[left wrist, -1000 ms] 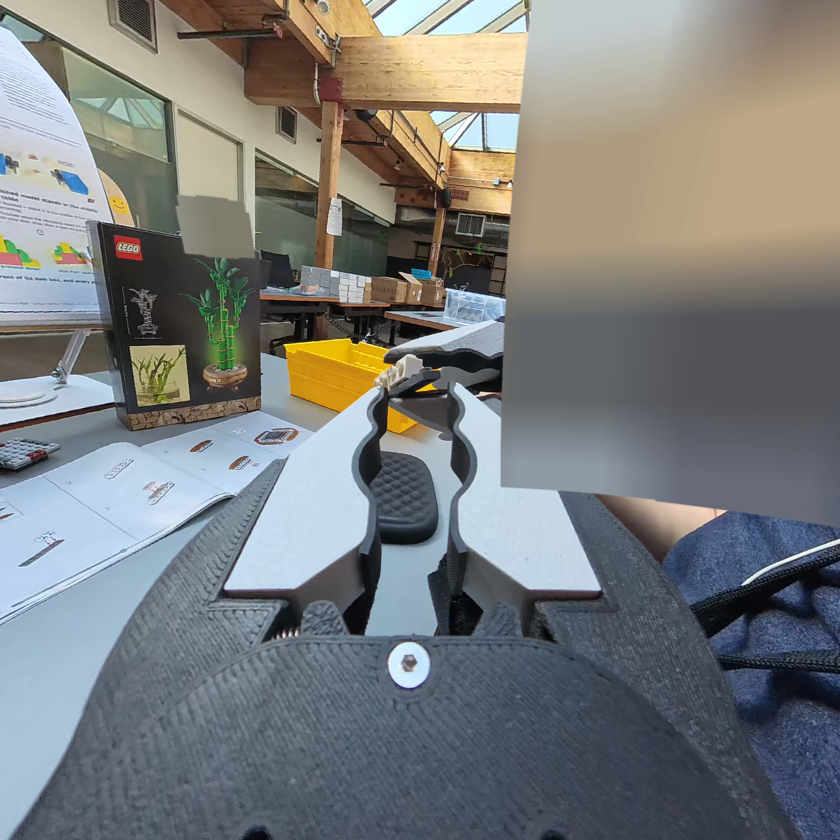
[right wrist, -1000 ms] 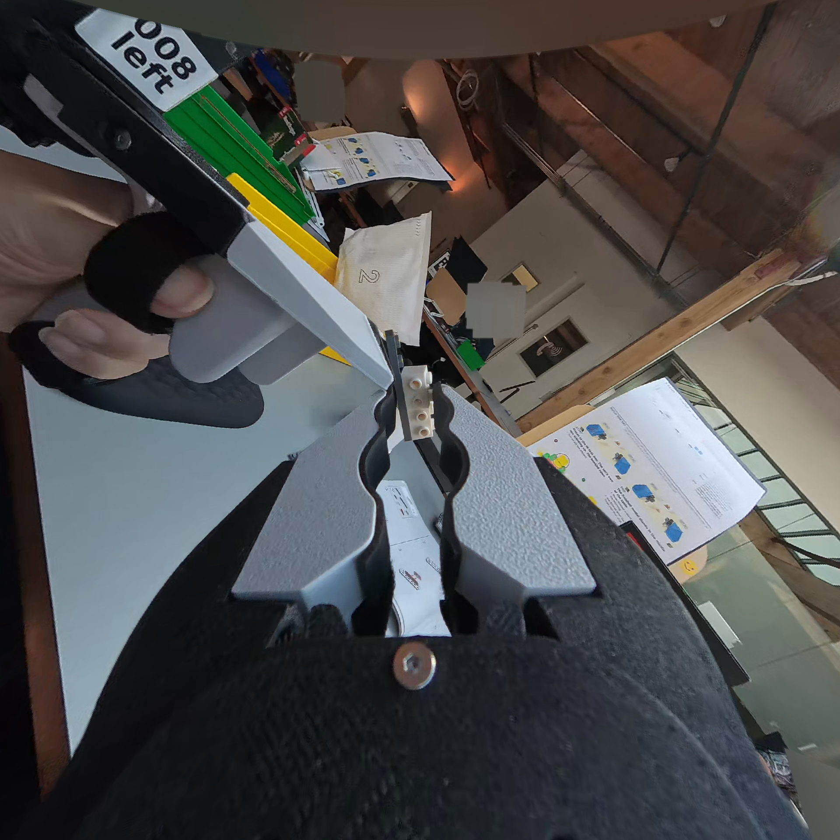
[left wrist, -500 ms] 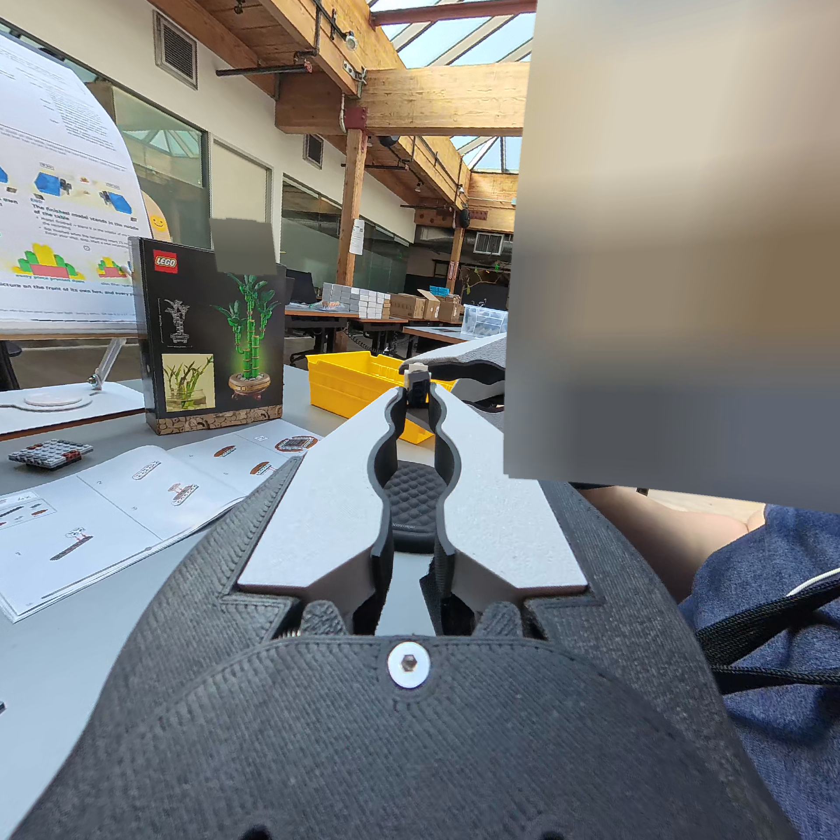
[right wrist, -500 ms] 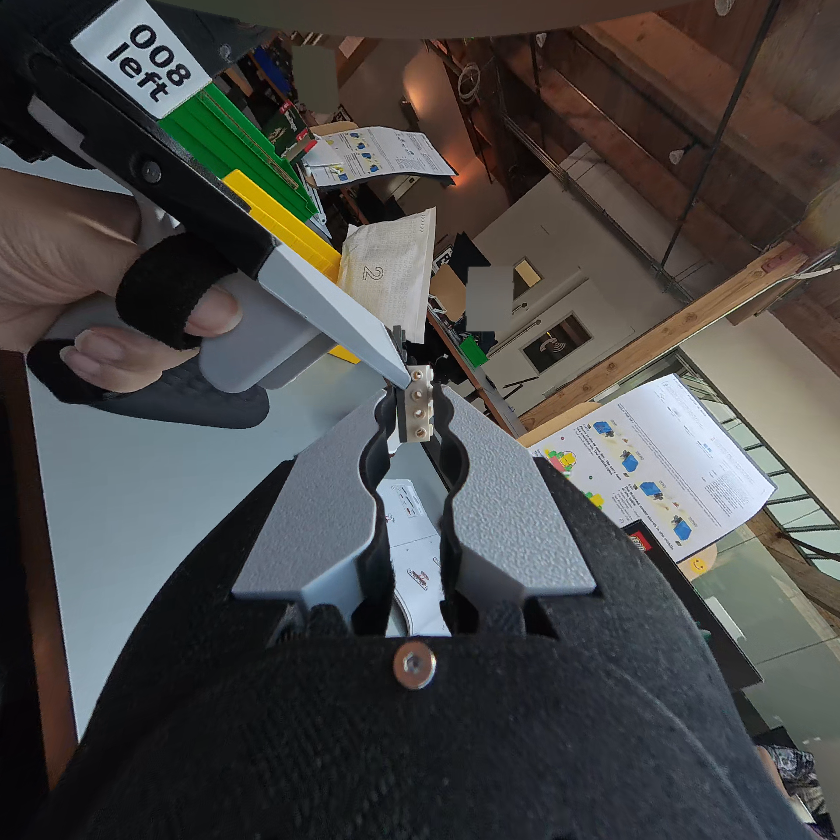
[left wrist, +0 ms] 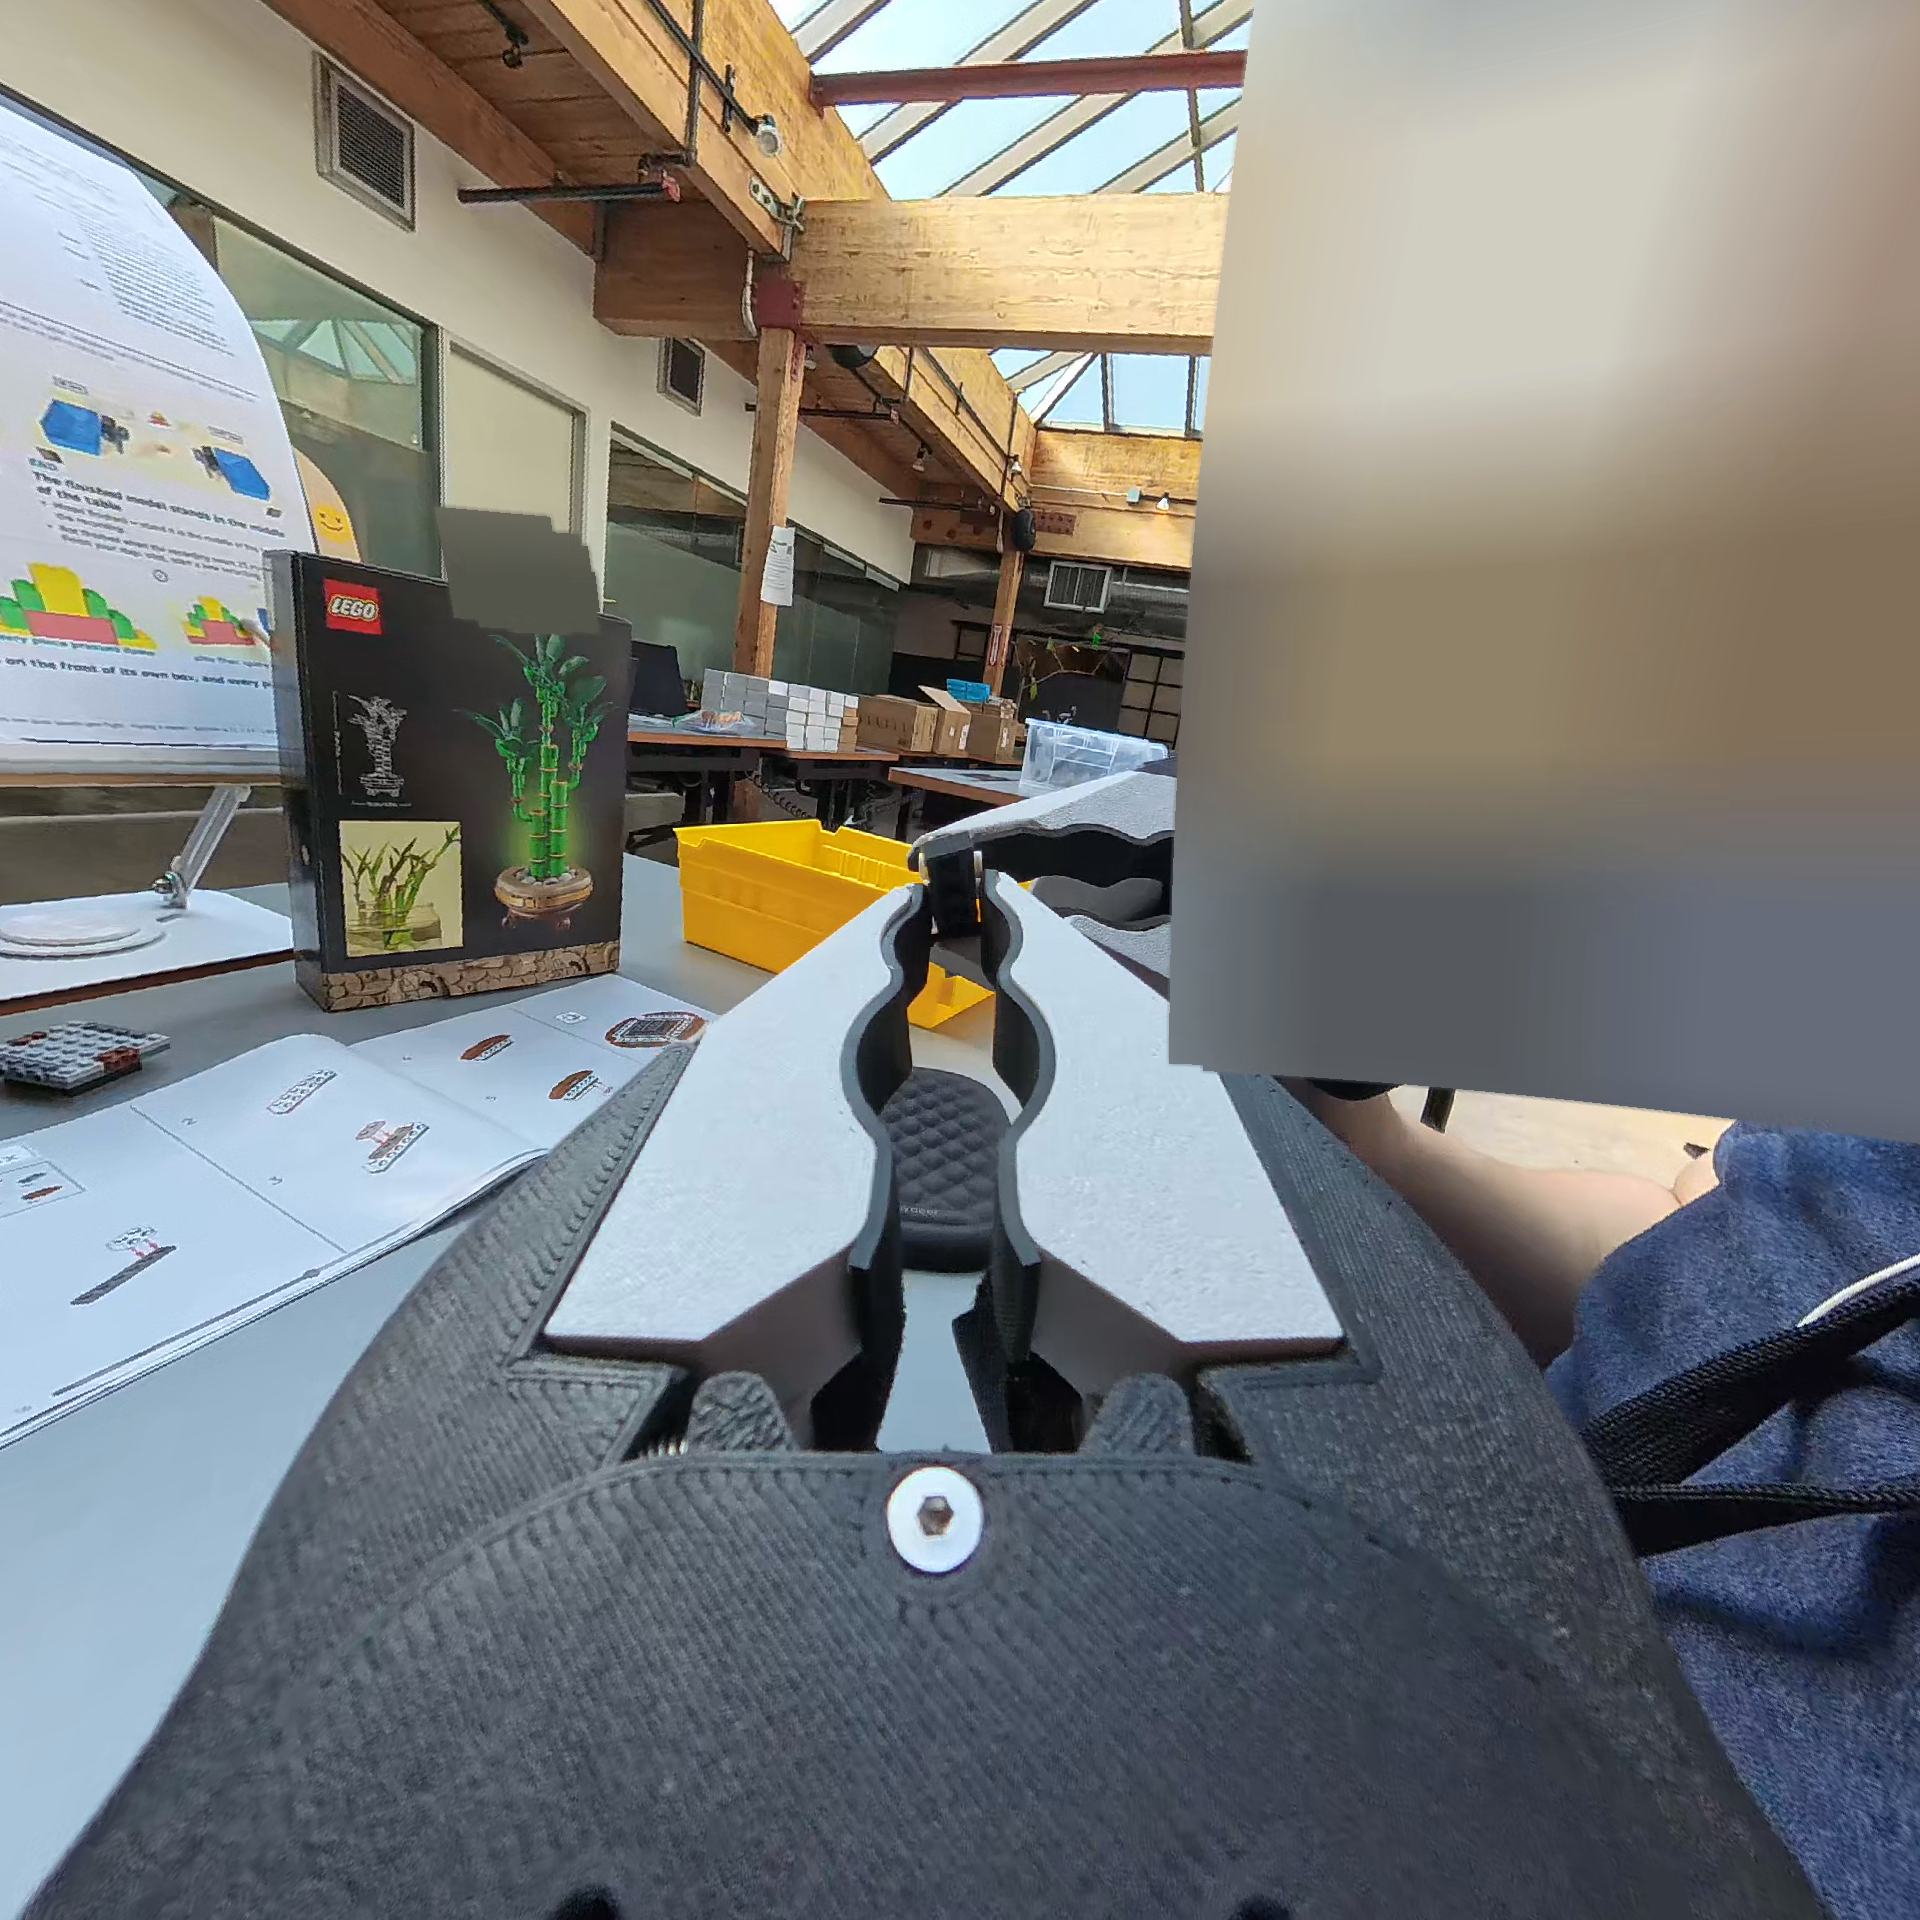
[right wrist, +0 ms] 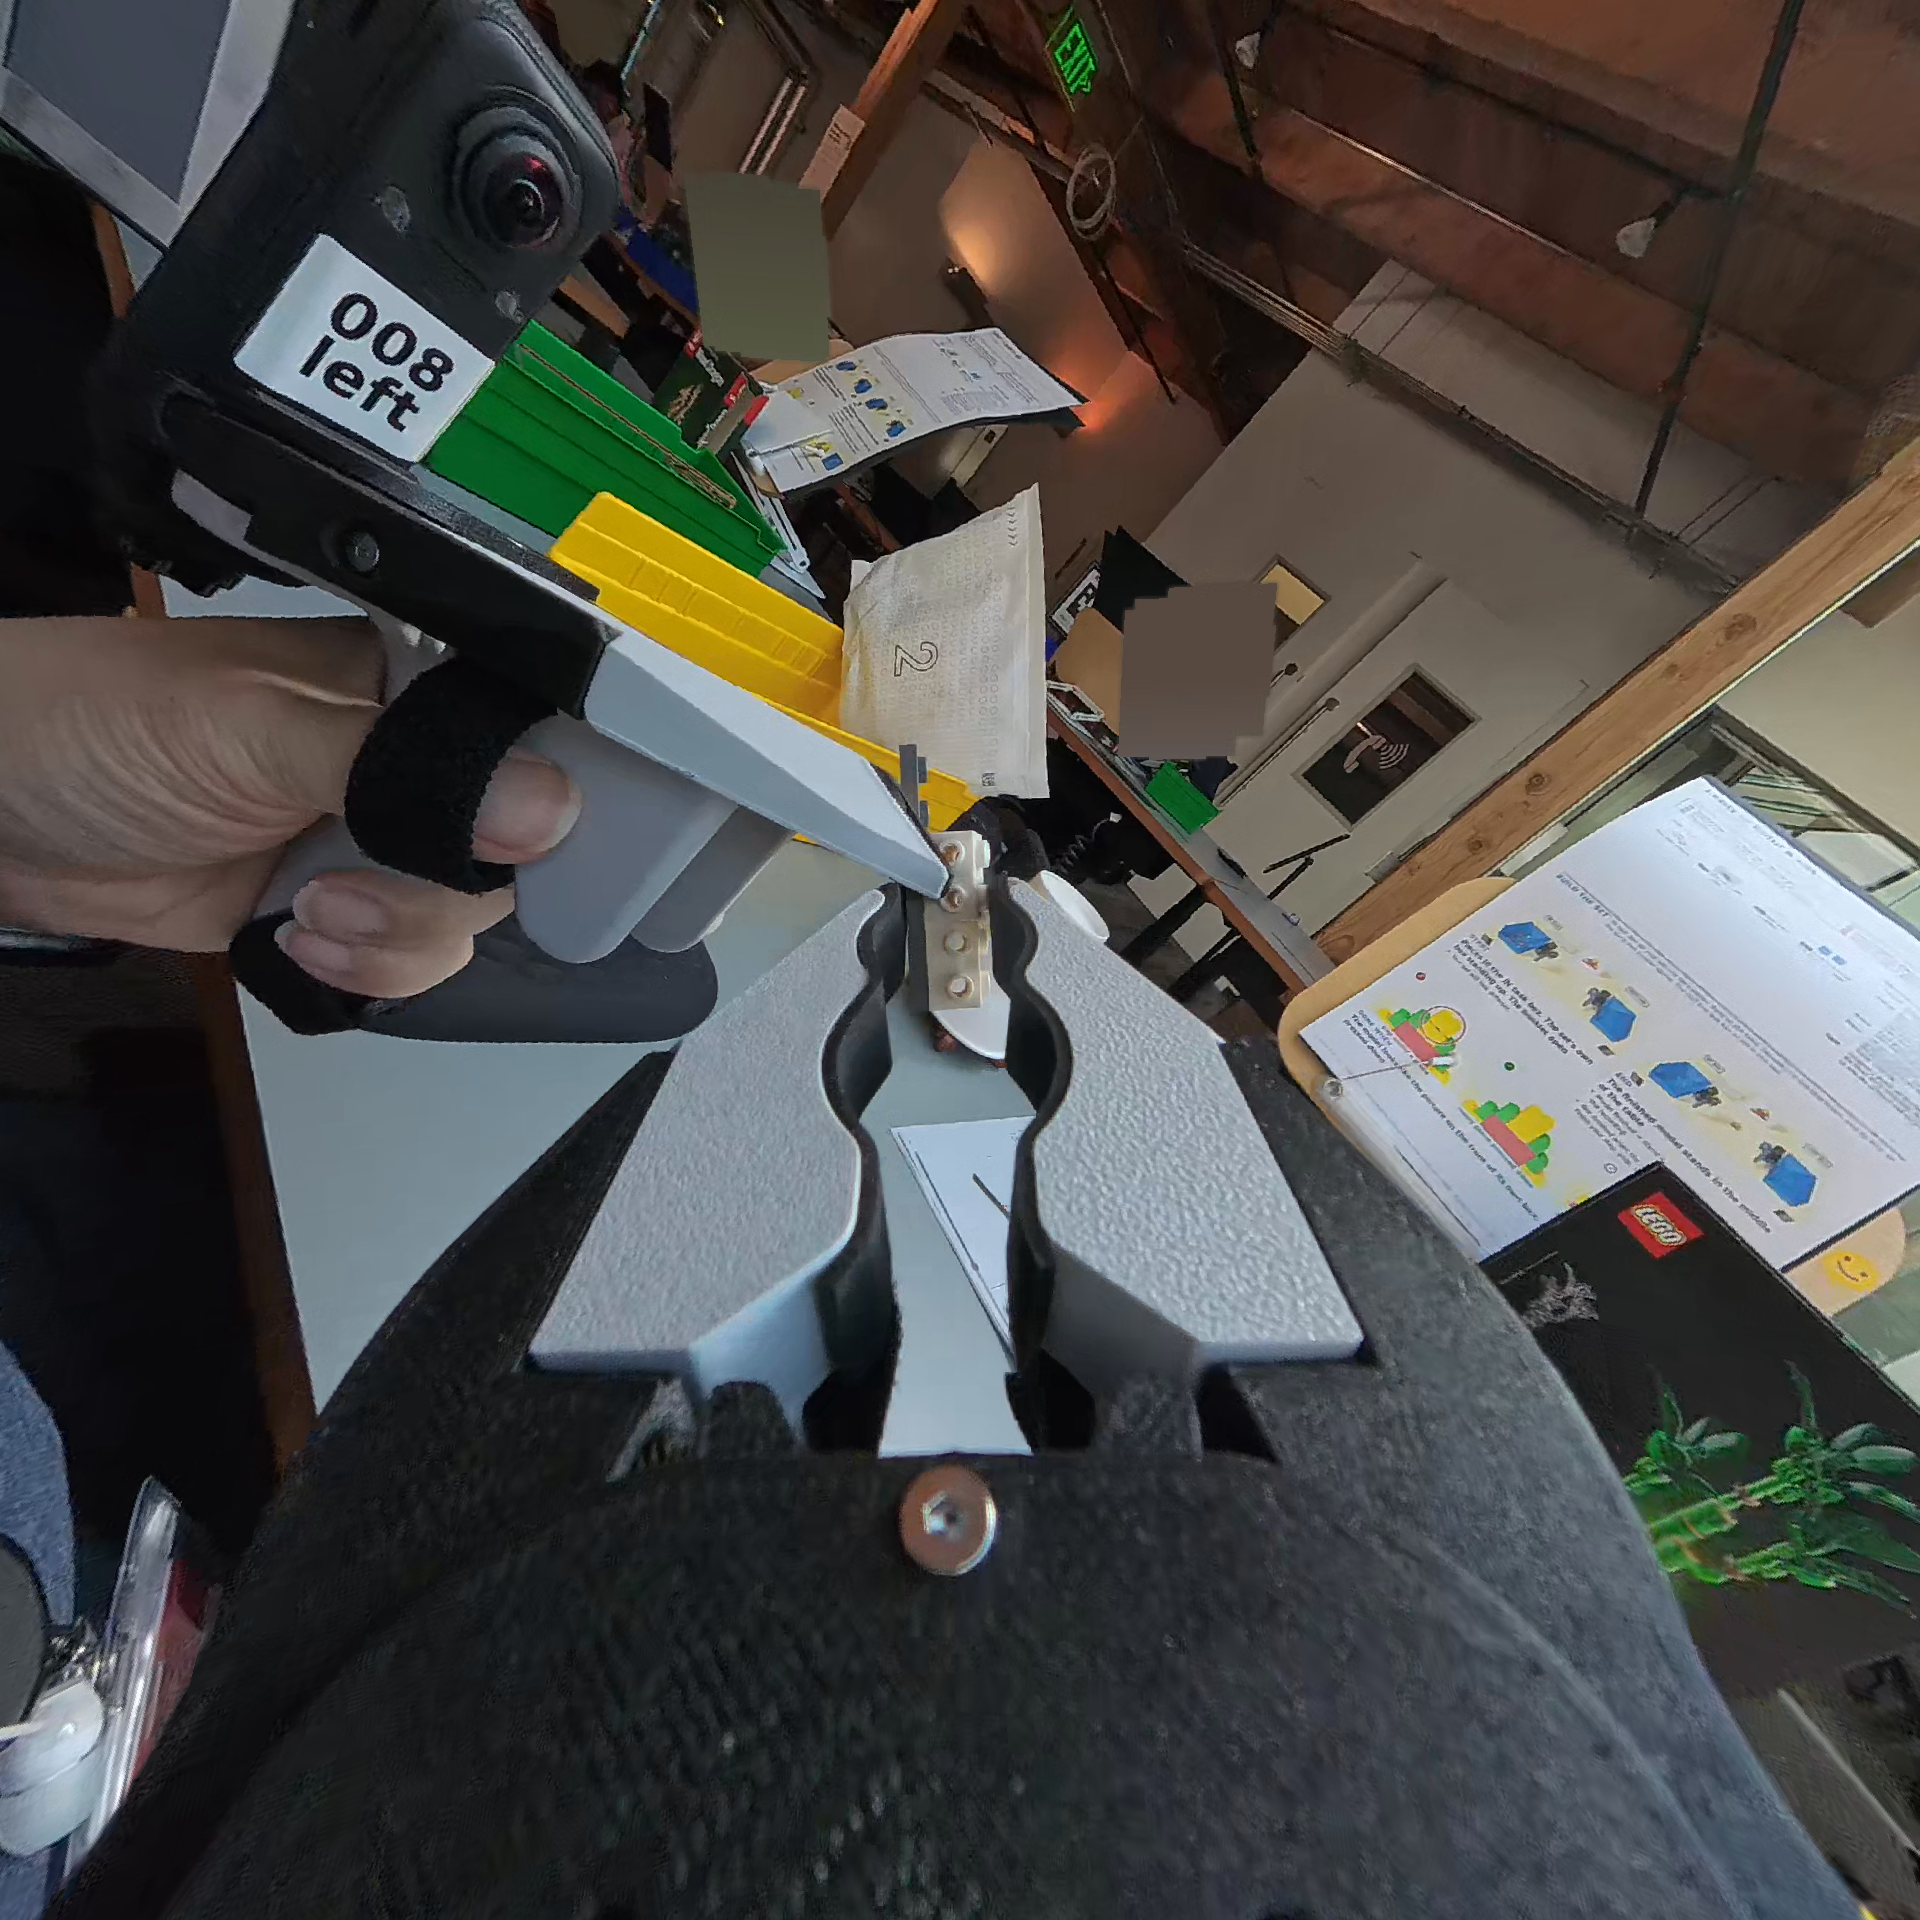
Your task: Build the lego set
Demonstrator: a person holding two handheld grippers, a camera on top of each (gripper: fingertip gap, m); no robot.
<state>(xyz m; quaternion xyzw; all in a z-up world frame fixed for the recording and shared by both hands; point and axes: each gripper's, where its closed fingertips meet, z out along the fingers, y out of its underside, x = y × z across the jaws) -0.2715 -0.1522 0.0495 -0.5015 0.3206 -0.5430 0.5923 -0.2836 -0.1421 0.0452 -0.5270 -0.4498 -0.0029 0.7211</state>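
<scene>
Bricks first: right hand-held gripper (right wrist: 951,935) is clamped on a tan studded plate (right wrist: 958,951) held up off the surface (right wrist: 436,1143), and the left hand-held gripper (right wrist: 930,868) has its tips right on the plate's far end, pinched on something small and dark (left wrist: 951,894), can't tell what. I'd line it up square over the studs and press straight, since any twist could pop the plate loose. Further out: open instruction booklet (left wrist: 260,1153), small grey baseplate build (left wrist: 78,1055), set box (left wrist: 457,779), yellow bin (left wrist: 810,894). Nothing blocking really, just tight tip clearance.
</scene>
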